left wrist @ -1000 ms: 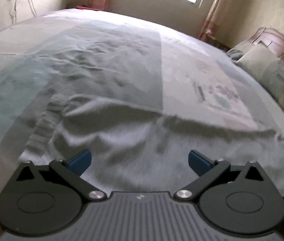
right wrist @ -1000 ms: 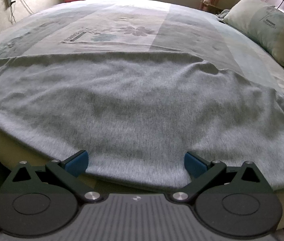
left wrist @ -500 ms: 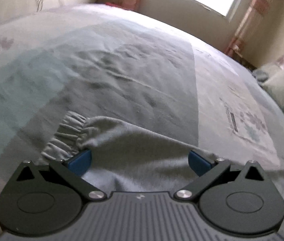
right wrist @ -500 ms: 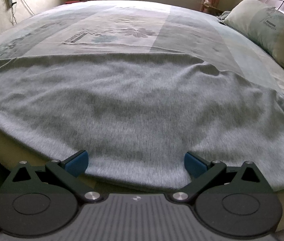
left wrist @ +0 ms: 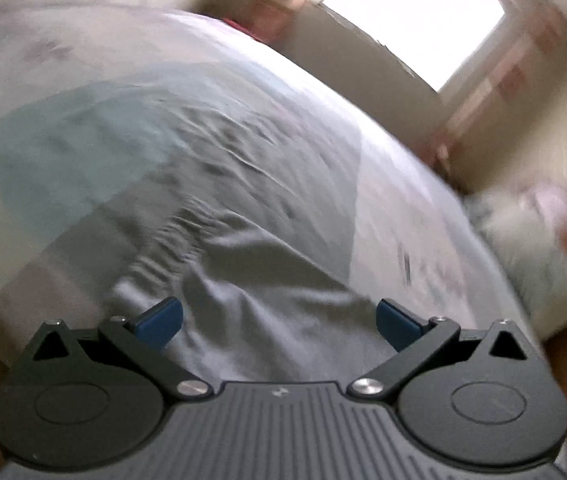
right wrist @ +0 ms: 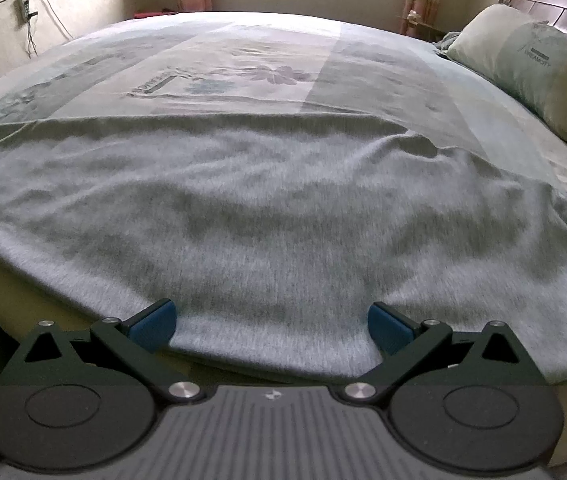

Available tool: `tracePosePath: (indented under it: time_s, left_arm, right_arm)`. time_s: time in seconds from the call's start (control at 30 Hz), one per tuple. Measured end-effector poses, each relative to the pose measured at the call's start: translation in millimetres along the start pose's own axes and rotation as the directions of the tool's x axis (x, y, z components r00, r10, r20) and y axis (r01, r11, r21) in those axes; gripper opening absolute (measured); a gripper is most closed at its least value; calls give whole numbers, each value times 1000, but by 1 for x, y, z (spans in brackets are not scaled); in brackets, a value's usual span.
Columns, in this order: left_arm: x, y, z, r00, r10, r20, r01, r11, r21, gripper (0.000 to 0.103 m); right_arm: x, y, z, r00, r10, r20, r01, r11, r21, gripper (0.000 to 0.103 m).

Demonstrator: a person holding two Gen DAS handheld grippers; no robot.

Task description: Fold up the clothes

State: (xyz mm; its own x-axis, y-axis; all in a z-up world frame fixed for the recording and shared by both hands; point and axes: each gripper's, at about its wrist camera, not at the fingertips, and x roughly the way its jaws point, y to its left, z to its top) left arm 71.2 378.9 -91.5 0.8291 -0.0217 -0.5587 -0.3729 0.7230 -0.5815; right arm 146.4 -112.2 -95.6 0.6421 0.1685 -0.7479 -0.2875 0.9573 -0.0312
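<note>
On my left wrist view, blurred, the left gripper (left wrist: pixel 279 318) hangs spread wide over the grey garment (left wrist: pixel 251 280) near its gathered cuff (left wrist: pixel 171 240). On my right, the right gripper (right wrist: pixel 269 326) gapes over the garment's near hem on the bed (right wrist: pixel 243 52). I'd pinch edges squarely, avoiding the sheet. The pillow (right wrist: pixel 531 64) reads roughly "DREAMCITY".

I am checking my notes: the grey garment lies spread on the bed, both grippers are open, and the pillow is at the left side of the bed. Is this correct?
Not quite: in the right wrist view the pillow is at the right side of the bed. The grey garment lies spread; left gripper and right gripper are open.
</note>
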Motion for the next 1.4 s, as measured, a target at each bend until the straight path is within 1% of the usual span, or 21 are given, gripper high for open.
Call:
tracePosePath:
  time_s: [0.1, 0.17, 0.23, 0.33, 0.43, 0.53, 0.7, 0.73, 0.8, 0.9, 0.97, 1.03, 1.07, 1.17, 1.23, 1.27, 1.33, 1.4]
  left_arm:
    - [-6, 24, 2, 1000, -31, 3, 31, 991, -130, 102]
    - [-7, 37, -2, 998, -61, 5, 61, 977, -205, 102]
    - [-4, 47, -9, 995, -99, -2, 95, 960, -264, 102]
    - [6, 56, -17, 989, -146, -18, 132, 938, -320, 102]
    - [18, 61, -20, 988, -155, -29, 135, 928, -348, 102]
    - [27, 64, -19, 987, -162, -24, 141, 916, -376, 102]
    - [39, 63, -15, 986, -167, -27, 142, 905, -401, 102]
    - [40, 63, -15, 985, -168, -29, 142, 904, -403, 102]
    - [39, 63, -16, 985, -171, -27, 146, 904, -401, 102]
    - [38, 66, -16, 984, -179, -22, 156, 905, -396, 102]
    - [40, 70, -12, 982, -187, -19, 164, 899, -405, 102]
    - [44, 73, -9, 981, -195, -20, 171, 898, -405, 102]
    - [45, 75, -7, 980, -197, -17, 173, 897, -406, 102]
    - [44, 81, -3, 986, -167, 10, 157, 904, -397, 102]
    - [47, 88, 0, 983, -184, 13, 172, 889, -424, 102]
    - [49, 88, 2, 982, -187, 6, 171, 887, -429, 102]
    - [53, 87, 6, 983, -185, -13, 163, 895, -415, 102]
    - [54, 86, 8, 981, -190, -25, 163, 899, -406, 102]
  right_arm:
    - [0, 0, 1, 1000, -1, -4, 1, 1000, 1, 103]
    - [0, 0, 3, 1000, 0, -14, 0, 1000, 1, 103]
    - [0, 0, 5, 1000, 0, -24, 0, 1000, 1, 103]
    - [1, 1, 7, 999, -4, -41, 4, 1000, 2, 103]
    - [1, 1, 8, 999, -8, -47, 8, 1000, 3, 103]
    - [1, 2, 9, 999, -11, -53, 11, 1000, 4, 103]
    - [1, 4, 12, 997, -20, -68, 20, 1000, -5, 103]
    - [0, 6, 14, 997, -18, -72, 17, 1000, -19, 103]
    - [-3, 16, 23, 998, 11, -67, -16, 997, -75, 103]
    - [-11, 42, 42, 997, 73, -22, -76, 981, -180, 103]
    - [-15, 69, 59, 991, 136, 3, -131, 957, -257, 103]
    - [-16, 100, 75, 978, 207, 13, -191, 923, -335, 103]
    - [-15, 117, 82, 971, 239, 15, -217, 901, -375, 103]
    - [-14, 169, 95, 949, 316, 16, -266, 825, -499, 103]
    - [-11, 199, 98, 931, 364, 0, -304, 778, -550, 103]
    - [-9, 214, 99, 922, 386, -12, -323, 754, -572, 103]
    - [-6, 242, 101, 904, 426, -37, -357, 705, -613, 103]
    - [1, 266, 103, 894, 445, -49, -367, 667, -648, 103]
